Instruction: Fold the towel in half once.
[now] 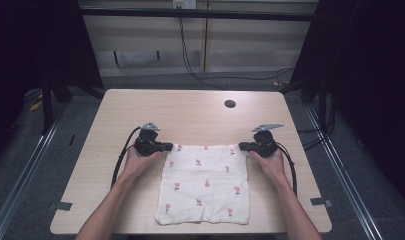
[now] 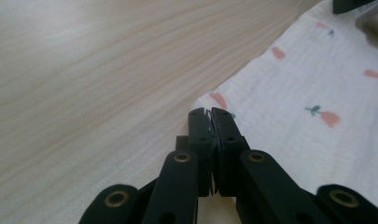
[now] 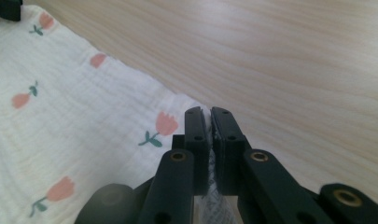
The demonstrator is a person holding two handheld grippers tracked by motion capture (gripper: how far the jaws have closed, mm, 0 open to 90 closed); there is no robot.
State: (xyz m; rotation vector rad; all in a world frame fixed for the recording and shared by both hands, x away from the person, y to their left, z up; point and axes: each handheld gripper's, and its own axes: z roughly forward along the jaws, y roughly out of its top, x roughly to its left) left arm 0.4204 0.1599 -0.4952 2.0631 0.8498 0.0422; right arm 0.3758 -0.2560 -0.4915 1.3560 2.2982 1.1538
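The white cloth printed with small pink tulips lies flat and nearly square on the desk, toward the six o'clock edge of it, between the person's two hands. By its crinkled weave it looks thin, light and limp — the sort of thing that will sag and fold wherever it is not supported, so the far corners, at about eleven and one o'clock on the cloth, are the sensible places to take it, both at once. That is where the jaws are. The left gripper sits at the eleven o'clock corner, its jaws drawn together with a thin edge of fabric showing in the slit between them in the left gripper view. The right gripper is at the one o'clock corner, jaws pinched narrow on the cloth — in the right gripper view the fabric runs up between them. A lift from here would likely leave the near edge trailing on the desk.
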